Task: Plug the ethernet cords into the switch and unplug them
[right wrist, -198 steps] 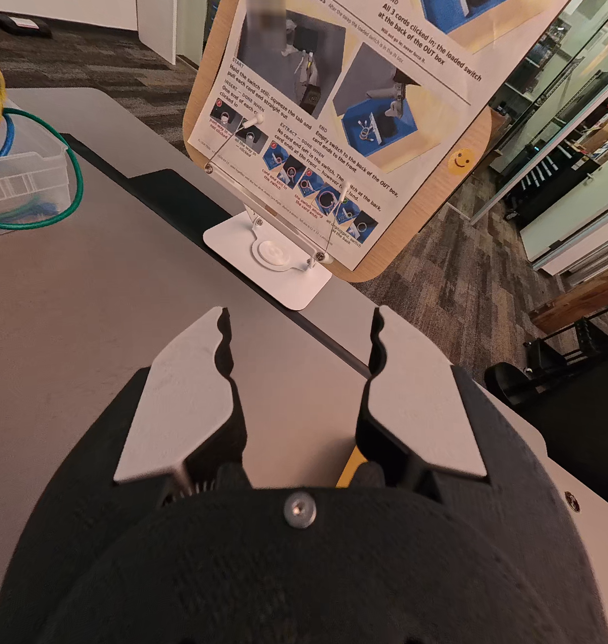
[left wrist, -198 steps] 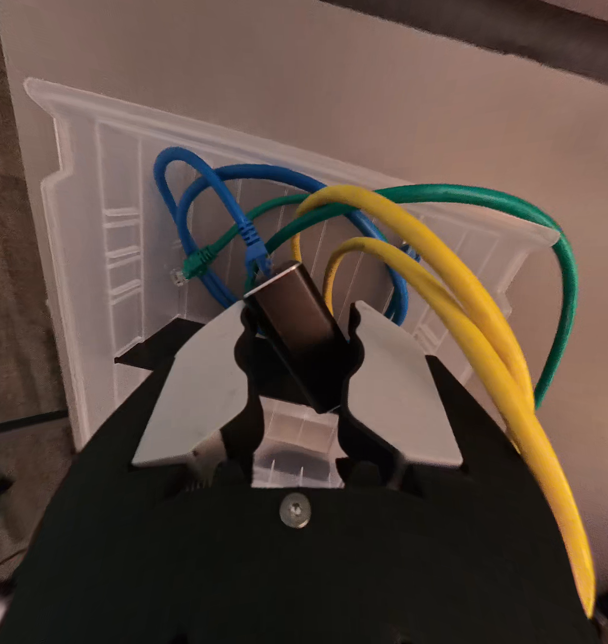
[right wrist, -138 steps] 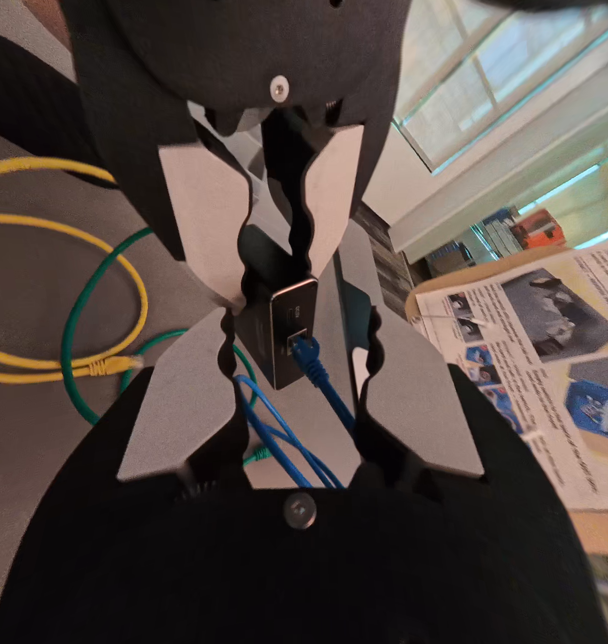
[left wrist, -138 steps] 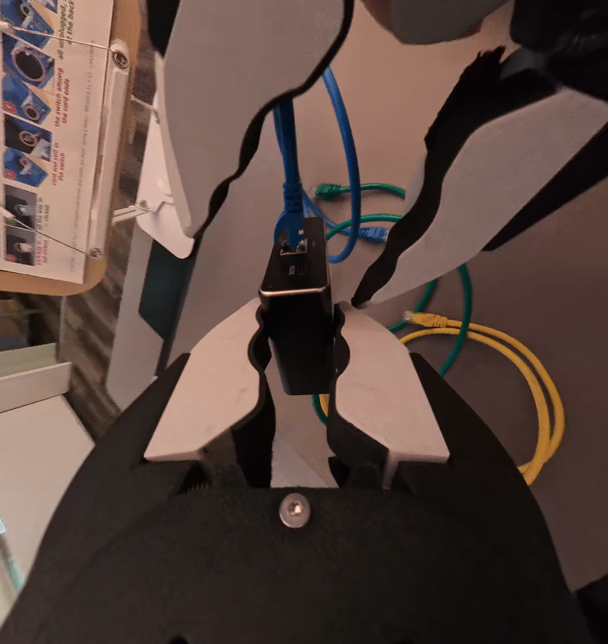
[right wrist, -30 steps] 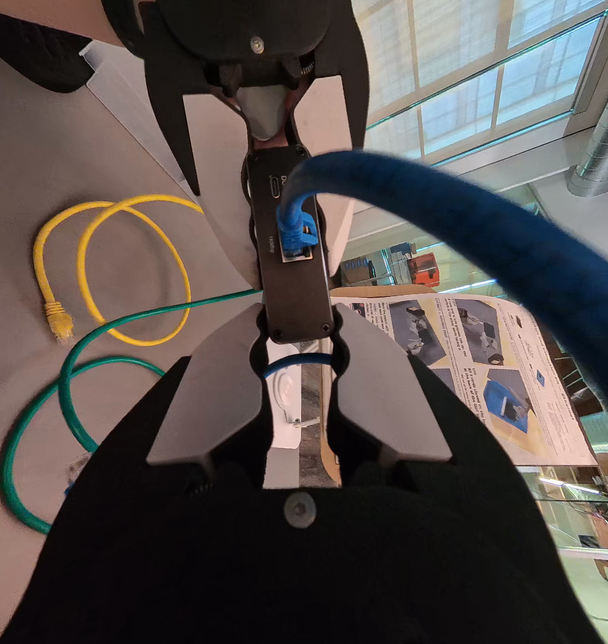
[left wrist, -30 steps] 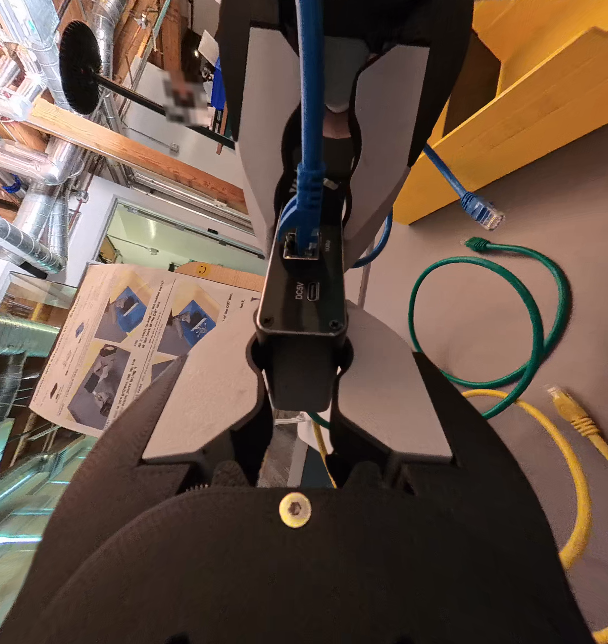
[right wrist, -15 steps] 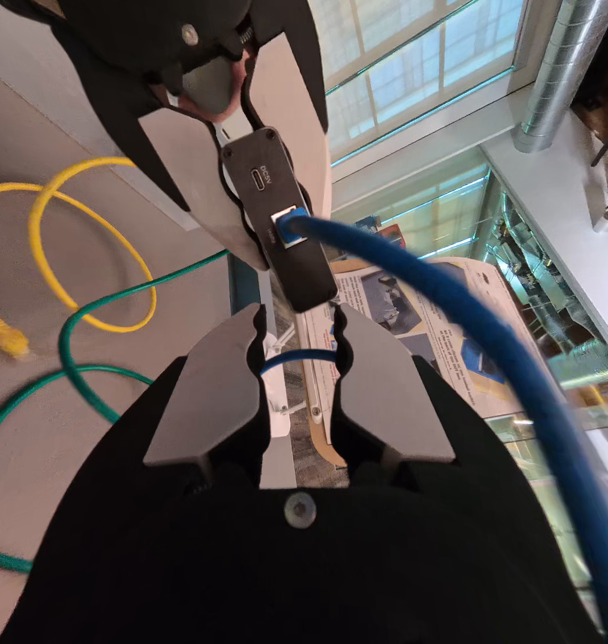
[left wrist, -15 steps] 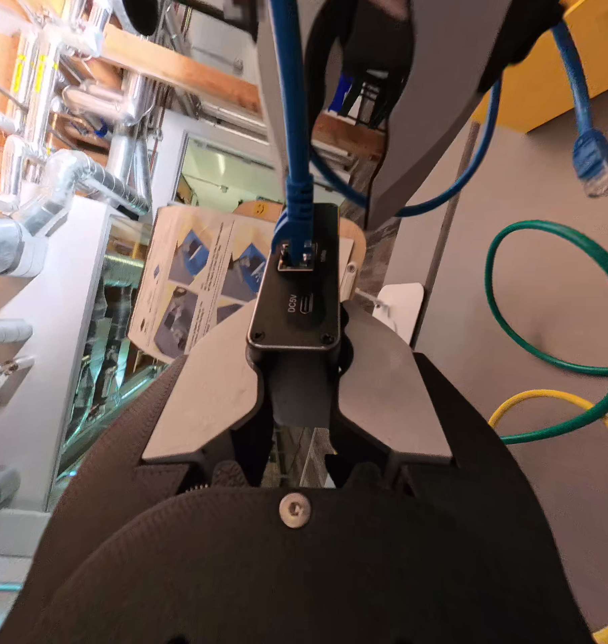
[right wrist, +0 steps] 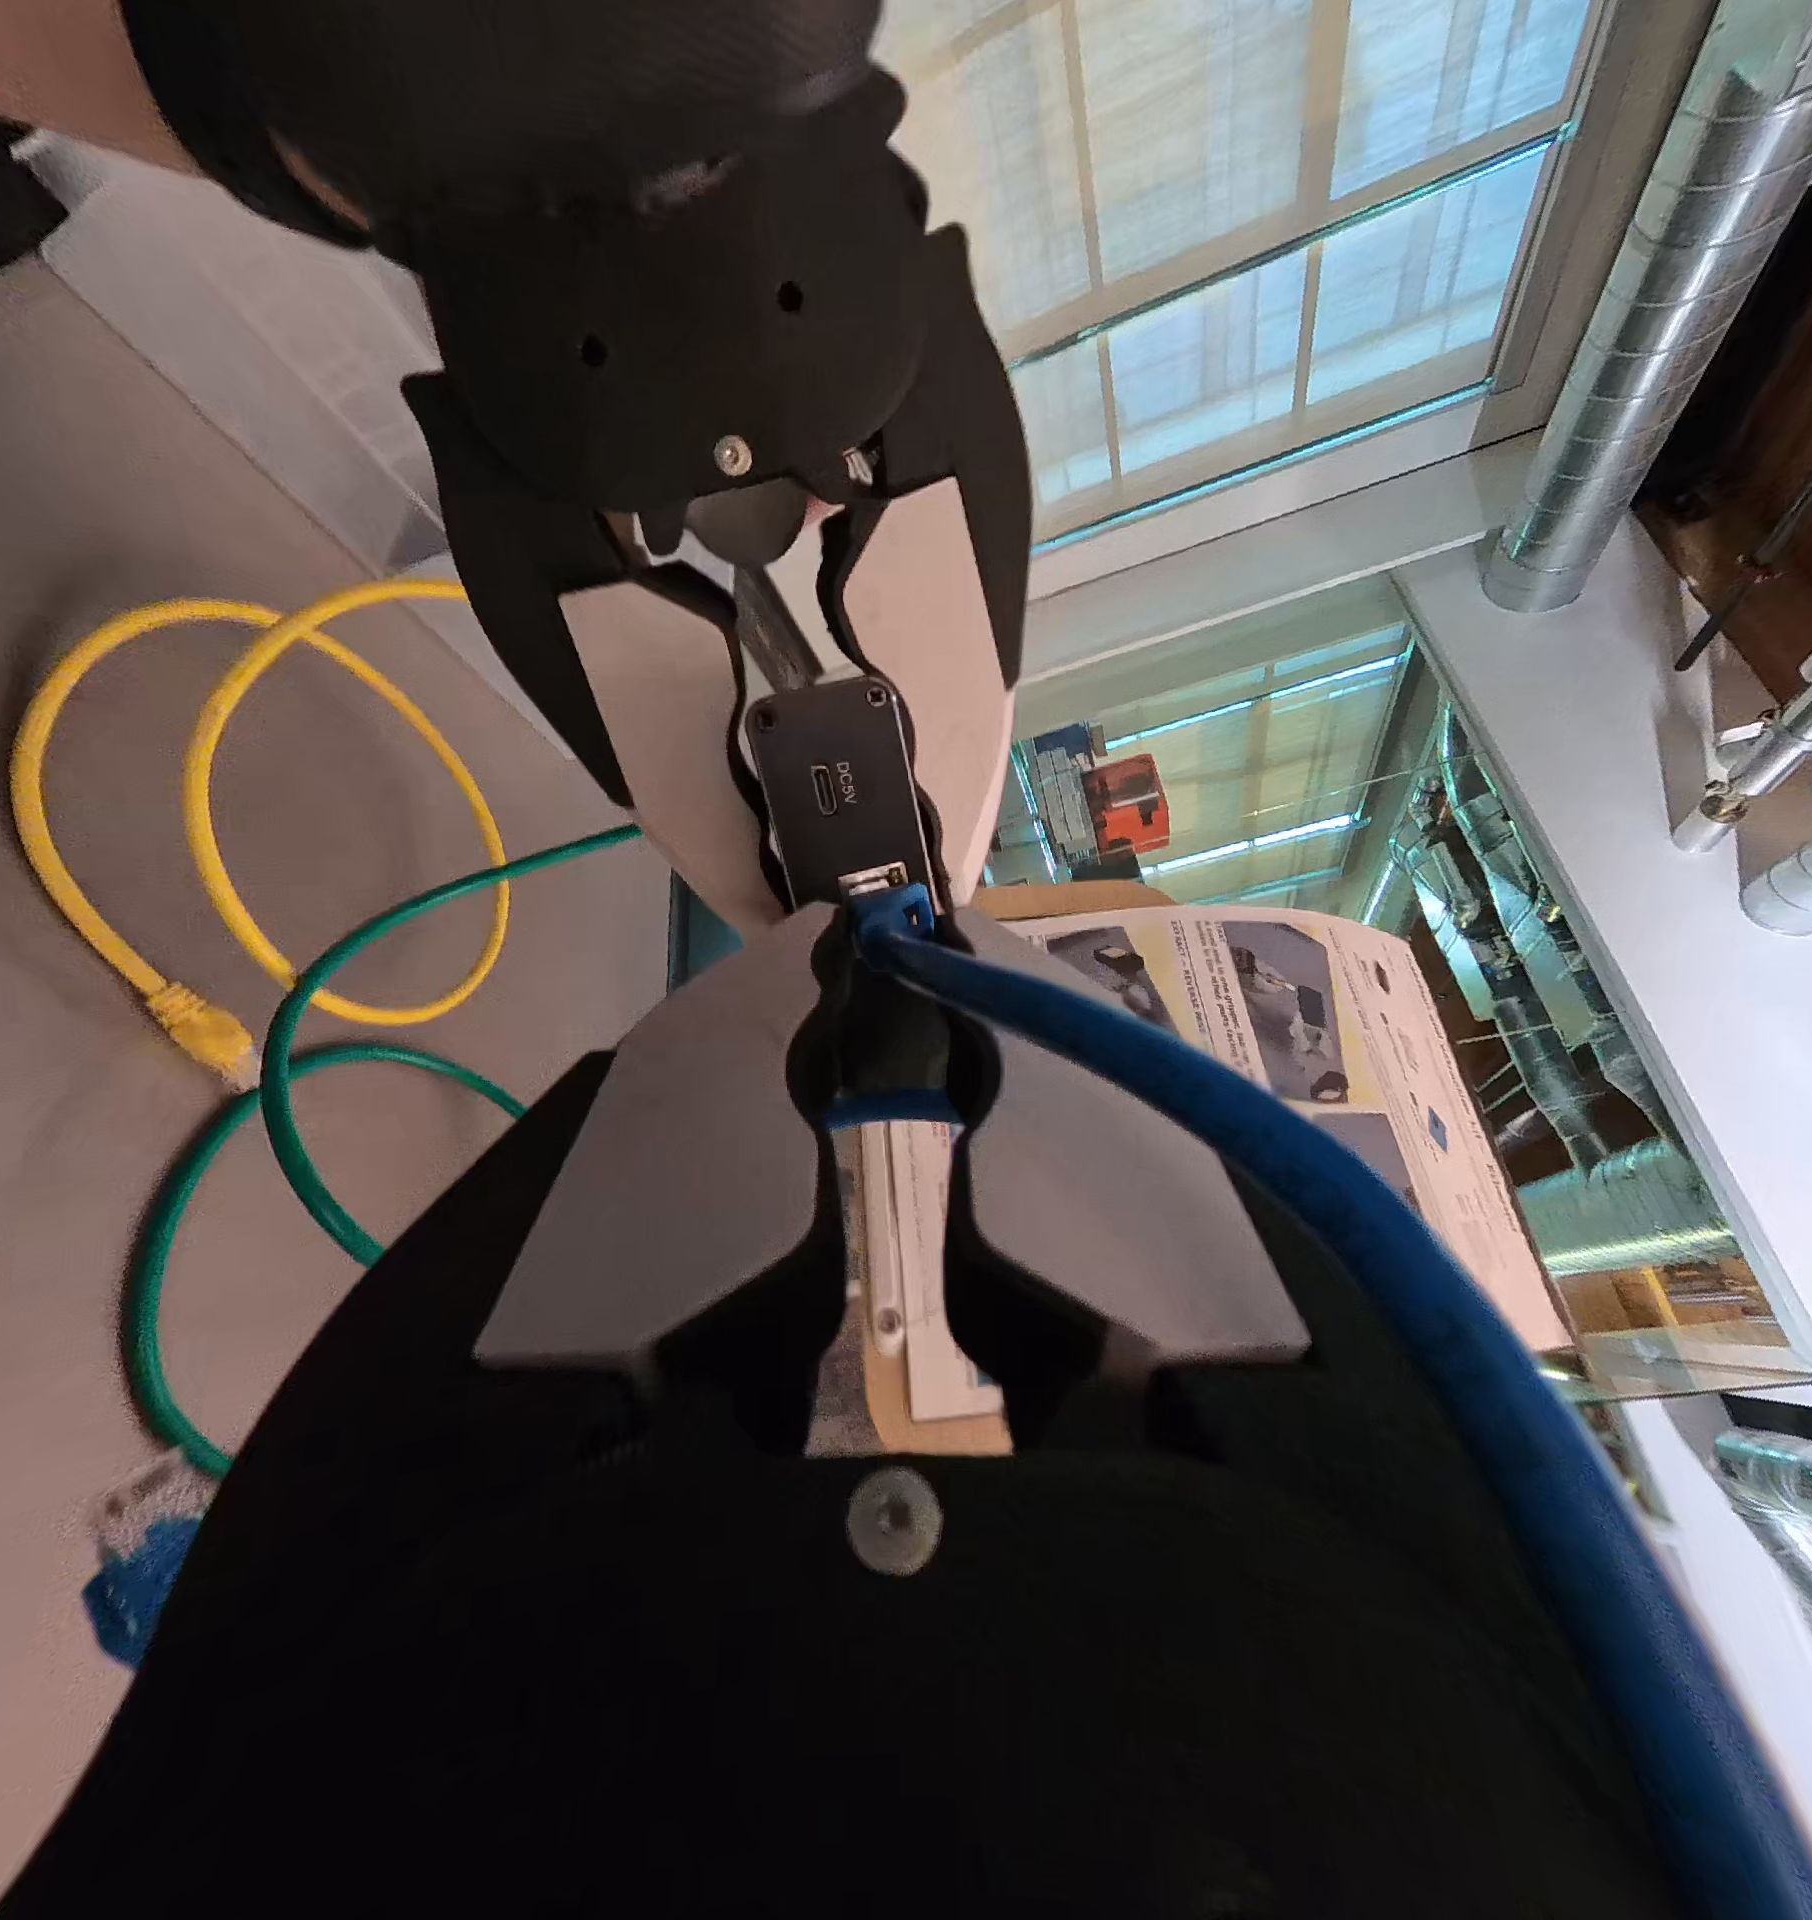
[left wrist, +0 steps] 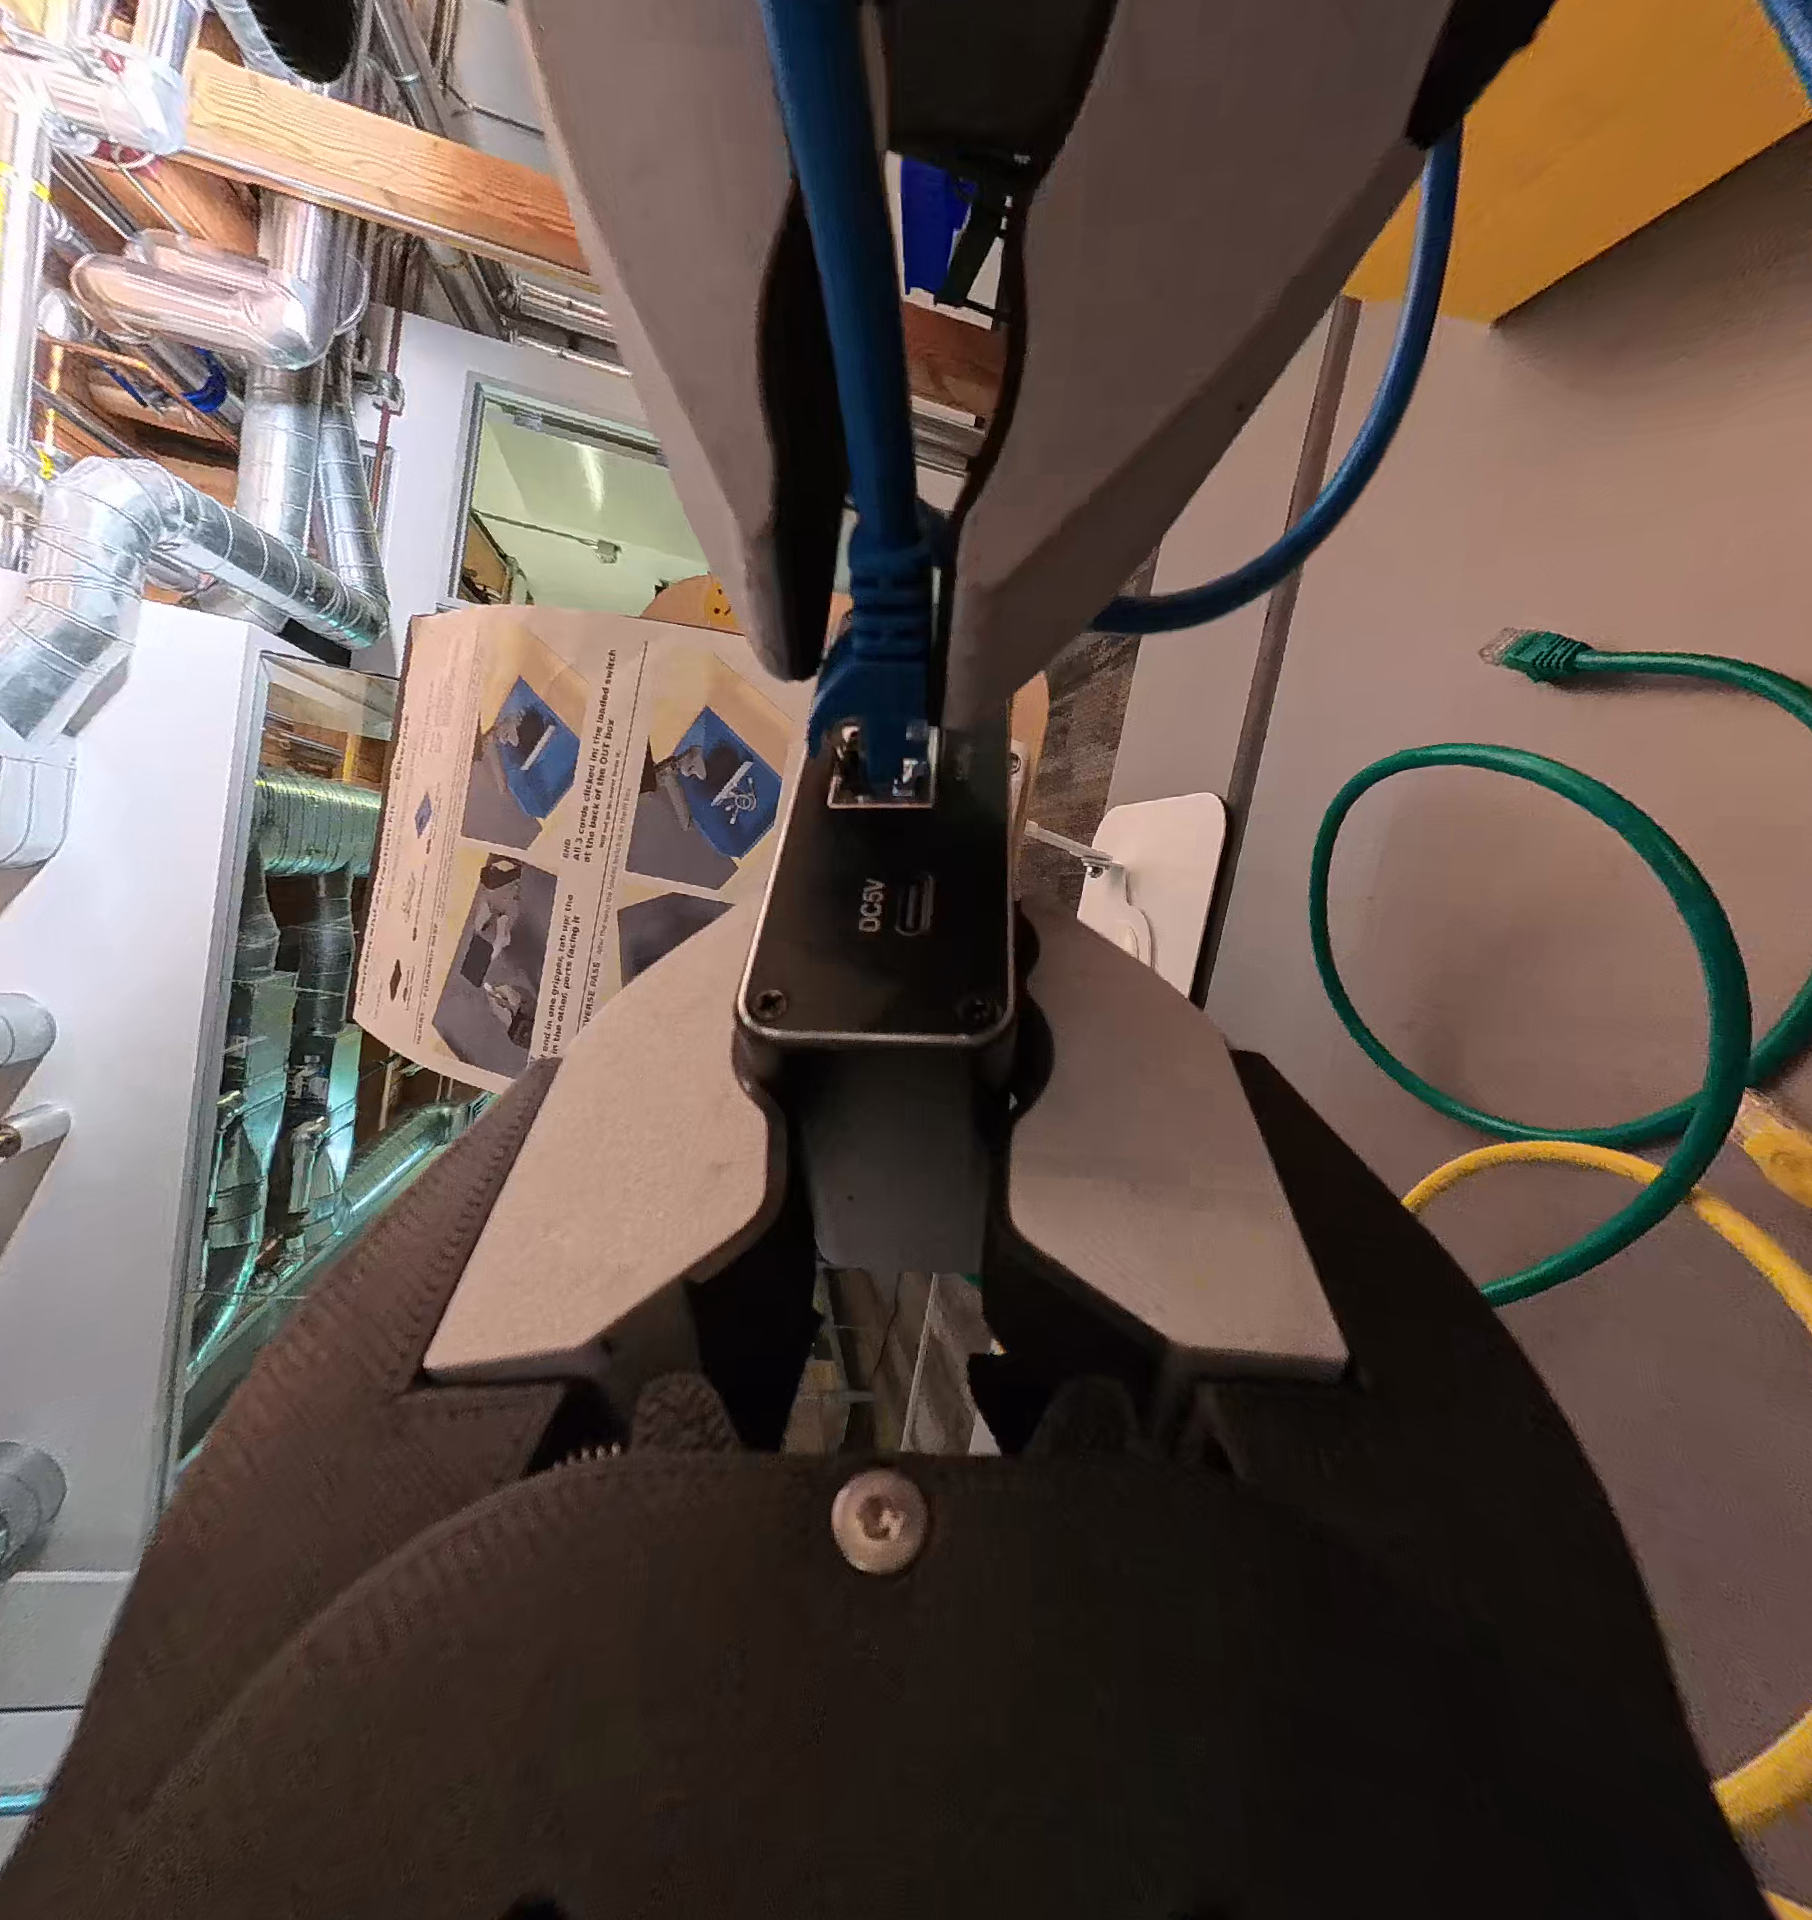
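The switch [left wrist: 878,935], a small black metal box with rounded corners and corner screws, is clamped at its near end between the grey flat fingers of the left tool [left wrist: 886,1049], held up off the table [left wrist: 1567,644]. The blue cord [left wrist: 860,343] is seated by its plug in the port at the switch's far end. The right tool [left wrist: 876,582] is closed narrow around the blue cord's boot just behind the plug; in the right wrist view its fingers [right wrist: 715,1122] pinch the boot right at the switch [right wrist: 837,790], and the cord [right wrist: 1297,1122] arcs off past the camera. On the grey matte table, the green cord [left wrist: 1567,935] lies looped and unplugged, crossing the coiled yellow cord [left wrist: 1806,1340], both well apart from the switch. An instruction sheet [left wrist: 528,821] on a white stand sits at the table's far edge.
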Demonstrator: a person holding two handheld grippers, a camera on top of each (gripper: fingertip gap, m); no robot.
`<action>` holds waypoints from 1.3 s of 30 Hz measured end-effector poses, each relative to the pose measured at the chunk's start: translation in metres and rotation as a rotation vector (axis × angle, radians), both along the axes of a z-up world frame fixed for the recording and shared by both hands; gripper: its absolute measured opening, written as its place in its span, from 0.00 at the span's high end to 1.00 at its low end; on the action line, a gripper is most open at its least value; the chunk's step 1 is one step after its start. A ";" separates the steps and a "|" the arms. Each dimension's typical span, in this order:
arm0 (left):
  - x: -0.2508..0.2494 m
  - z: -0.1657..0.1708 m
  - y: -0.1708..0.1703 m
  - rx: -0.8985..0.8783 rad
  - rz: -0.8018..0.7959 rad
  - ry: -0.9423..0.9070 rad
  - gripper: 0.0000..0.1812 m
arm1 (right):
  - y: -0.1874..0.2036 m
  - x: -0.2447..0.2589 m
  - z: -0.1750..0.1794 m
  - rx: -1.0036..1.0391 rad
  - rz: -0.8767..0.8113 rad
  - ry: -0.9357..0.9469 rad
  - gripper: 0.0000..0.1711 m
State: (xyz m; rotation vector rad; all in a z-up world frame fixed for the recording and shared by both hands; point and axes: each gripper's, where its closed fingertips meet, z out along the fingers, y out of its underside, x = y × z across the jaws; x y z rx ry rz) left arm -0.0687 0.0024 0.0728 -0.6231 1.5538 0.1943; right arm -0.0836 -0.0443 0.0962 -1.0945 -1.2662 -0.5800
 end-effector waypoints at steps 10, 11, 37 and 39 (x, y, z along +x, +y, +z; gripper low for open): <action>0.002 -0.011 -0.003 0.025 -0.004 0.070 0.80 | 0.003 0.001 -0.014 -0.006 -0.083 -0.158 0.91; 0.002 -0.011 -0.003 0.023 -0.005 0.070 0.80 | 0.003 0.001 -0.014 -0.015 -0.088 -0.155 0.91; 0.026 -0.063 -0.007 -0.192 -0.122 0.238 0.79 | -0.004 0.024 -0.060 -0.454 -0.215 -0.077 0.91; 0.027 -0.066 -0.009 -0.202 -0.127 0.247 0.79 | -0.005 0.025 -0.062 -0.467 -0.225 -0.085 0.91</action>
